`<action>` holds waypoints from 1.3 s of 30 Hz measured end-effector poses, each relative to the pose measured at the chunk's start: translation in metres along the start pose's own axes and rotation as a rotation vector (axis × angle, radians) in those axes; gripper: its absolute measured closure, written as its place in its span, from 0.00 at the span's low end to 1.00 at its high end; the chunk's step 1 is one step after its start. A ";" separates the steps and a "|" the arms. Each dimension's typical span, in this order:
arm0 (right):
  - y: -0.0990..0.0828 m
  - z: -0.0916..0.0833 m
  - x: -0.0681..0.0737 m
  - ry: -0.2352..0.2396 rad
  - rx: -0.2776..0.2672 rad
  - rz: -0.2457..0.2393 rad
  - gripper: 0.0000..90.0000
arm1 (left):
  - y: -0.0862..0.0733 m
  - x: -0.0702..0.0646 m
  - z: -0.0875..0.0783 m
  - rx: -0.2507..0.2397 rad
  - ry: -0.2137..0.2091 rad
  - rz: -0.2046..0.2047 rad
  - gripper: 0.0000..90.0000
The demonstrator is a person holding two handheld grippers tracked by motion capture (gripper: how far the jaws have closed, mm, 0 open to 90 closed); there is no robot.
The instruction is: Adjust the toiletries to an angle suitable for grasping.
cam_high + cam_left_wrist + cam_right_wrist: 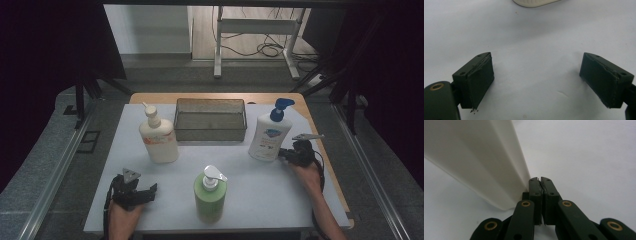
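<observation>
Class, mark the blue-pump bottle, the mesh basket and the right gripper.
blue-pump bottle (269, 137), high view, white body.
mesh basket (210, 133), high view, front wall.
right gripper (540, 181), right gripper view, shut fingertips beside the bottle.

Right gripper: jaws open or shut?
Shut. In the right gripper view the right gripper has its two black jaws pressed together with nothing between them, their tips beside the white pump bottle.

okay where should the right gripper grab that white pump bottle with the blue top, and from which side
Probably the flat lower body of the white pump bottle with the blue pump head, from its right, where the right gripper already sits with jaws shut beside it. The bottle stands upright and looks narrower edge-on, so open the jaws first and span the thin faces; the pump neck seems wobblier.
</observation>
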State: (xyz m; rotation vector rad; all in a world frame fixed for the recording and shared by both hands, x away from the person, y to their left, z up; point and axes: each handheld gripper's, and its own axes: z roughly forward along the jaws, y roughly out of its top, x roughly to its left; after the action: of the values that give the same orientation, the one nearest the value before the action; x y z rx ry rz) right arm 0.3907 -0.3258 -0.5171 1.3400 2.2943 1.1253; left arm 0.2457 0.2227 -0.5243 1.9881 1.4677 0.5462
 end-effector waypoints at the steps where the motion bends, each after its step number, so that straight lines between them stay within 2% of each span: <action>1: 0.000 0.000 0.002 0.003 0.001 -0.001 0.97 | 0.000 0.000 0.000 0.000 0.000 0.000 0.13; 18: -0.008 -0.003 0.023 0.039 0.003 -0.015 0.97 | 0.000 0.000 0.000 0.001 0.000 0.000 0.13; 25: -0.009 -0.001 0.040 0.055 0.018 -0.047 0.96 | 0.000 0.000 0.000 0.001 0.000 0.000 0.13; 34: -0.008 -0.001 0.045 0.047 0.019 -0.059 0.94 | 0.000 0.000 0.000 0.001 0.000 0.000 0.13; 39: -0.009 -0.011 0.048 0.039 0.001 -0.071 0.91 | 0.000 0.000 0.000 0.001 0.000 0.000 0.13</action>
State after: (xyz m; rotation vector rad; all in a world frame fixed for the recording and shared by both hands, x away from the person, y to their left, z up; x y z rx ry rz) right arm 0.3531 -0.2941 -0.5085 1.2366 2.3506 1.1377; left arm 0.2458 0.2226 -0.5242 1.9888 1.4686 0.5454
